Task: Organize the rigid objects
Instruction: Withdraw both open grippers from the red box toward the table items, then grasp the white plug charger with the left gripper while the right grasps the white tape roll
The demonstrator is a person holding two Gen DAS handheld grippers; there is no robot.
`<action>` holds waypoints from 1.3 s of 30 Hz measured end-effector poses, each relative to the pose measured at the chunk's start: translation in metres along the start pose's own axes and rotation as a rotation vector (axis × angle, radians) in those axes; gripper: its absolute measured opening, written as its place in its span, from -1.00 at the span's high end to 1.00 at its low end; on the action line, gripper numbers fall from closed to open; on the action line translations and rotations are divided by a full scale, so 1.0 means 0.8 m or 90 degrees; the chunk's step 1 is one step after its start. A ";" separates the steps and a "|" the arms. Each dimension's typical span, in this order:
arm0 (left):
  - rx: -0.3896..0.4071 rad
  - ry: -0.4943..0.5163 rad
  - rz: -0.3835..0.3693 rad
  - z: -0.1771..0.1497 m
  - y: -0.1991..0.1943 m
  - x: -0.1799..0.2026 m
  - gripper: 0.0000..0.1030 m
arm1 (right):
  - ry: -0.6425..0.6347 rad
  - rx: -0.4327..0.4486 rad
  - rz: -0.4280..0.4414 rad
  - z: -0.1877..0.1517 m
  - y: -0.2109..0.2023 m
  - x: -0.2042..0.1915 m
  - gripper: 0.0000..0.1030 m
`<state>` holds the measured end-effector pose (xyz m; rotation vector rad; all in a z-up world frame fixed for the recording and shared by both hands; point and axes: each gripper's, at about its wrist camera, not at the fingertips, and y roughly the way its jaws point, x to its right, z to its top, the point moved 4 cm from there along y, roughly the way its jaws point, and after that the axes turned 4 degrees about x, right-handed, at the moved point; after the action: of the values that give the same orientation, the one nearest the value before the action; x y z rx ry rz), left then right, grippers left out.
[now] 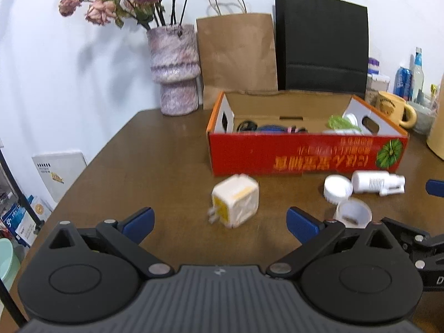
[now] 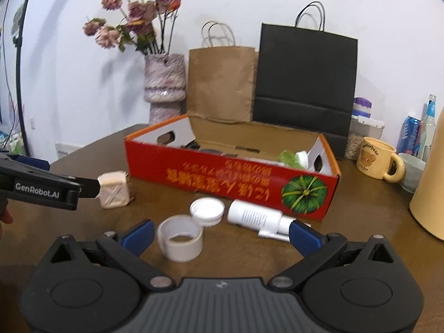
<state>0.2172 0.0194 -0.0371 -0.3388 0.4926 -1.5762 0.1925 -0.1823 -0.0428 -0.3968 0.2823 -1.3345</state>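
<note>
Currently, four loose items lie on the brown table [image 1: 155, 149] in front of the red cardboard box [image 1: 305, 155]. The white plug adapter [image 1: 236, 204] sits on the table, apart from the box's front wall, its prongs facing the left gripper [image 1: 220, 222]. That gripper's blue-tipped fingers [image 1: 140, 222] stand wide apart, with the adapter just ahead of the gap and nothing held.

To the right, the white bottle [image 2: 256, 216] lies on its side just beside the box's front wall, near the green printed emblem. The white cap [image 2: 207, 211] rests upside down just beside the bottle's base. The tape roll [image 2: 179, 237] stands next to the cap, on the nearer side.

The right gripper [image 2: 220, 233] is also spread wide and holds nothing; the tape roll lies just ahead between its fingers, nearer the left one.

The box already contains several items, including a green object and dark ones.

Behind the box stand a vase [image 1: 174, 69] of dried flowers, a brown paper bag [image 1: 236, 55] and a black paper bag [image 1: 324, 41]. A yellow mug [image 2: 378, 162] sits at the right.
</note>
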 end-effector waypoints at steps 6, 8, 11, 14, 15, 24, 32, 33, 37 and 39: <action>-0.015 0.005 -0.007 -0.019 -0.004 -0.014 -1.00 | -0.032 -0.034 0.005 -0.014 0.009 -0.019 -1.00; -0.018 0.004 -0.007 -0.023 -0.004 -0.018 -1.00 | -0.040 -0.046 0.002 -0.018 0.016 -0.023 -1.00; -0.023 -0.004 -0.010 -0.023 -0.002 -0.022 -1.00 | -0.042 -0.060 0.002 -0.020 0.027 -0.027 -0.97; -0.022 -0.007 -0.007 -0.023 -0.001 -0.024 -1.00 | -0.037 -0.068 0.007 -0.017 0.038 -0.030 -0.92; -0.024 -0.009 -0.007 -0.023 -0.001 -0.025 -1.00 | -0.035 -0.069 0.010 -0.016 0.042 -0.031 -0.90; -0.027 -0.011 -0.009 -0.023 0.001 -0.027 -1.00 | -0.014 -0.089 0.033 -0.008 0.068 -0.035 -0.30; -0.032 -0.014 -0.004 -0.024 0.005 -0.028 -1.00 | 0.004 -0.071 0.041 -0.004 0.066 -0.033 0.17; -0.033 -0.014 -0.004 -0.024 0.005 -0.027 -1.00 | 0.007 -0.068 0.042 -0.004 0.065 -0.032 0.17; -0.037 -0.011 -0.001 -0.025 0.009 -0.026 -1.00 | 0.010 -0.050 0.043 -0.002 0.061 -0.030 0.17; -0.038 -0.013 0.002 -0.024 0.012 -0.026 -1.00 | 0.010 -0.042 0.041 0.000 0.059 -0.029 0.17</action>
<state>0.2174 0.0423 -0.0564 -0.3996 0.5245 -1.5561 0.2289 -0.1511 -0.0643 -0.4289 0.3501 -1.2686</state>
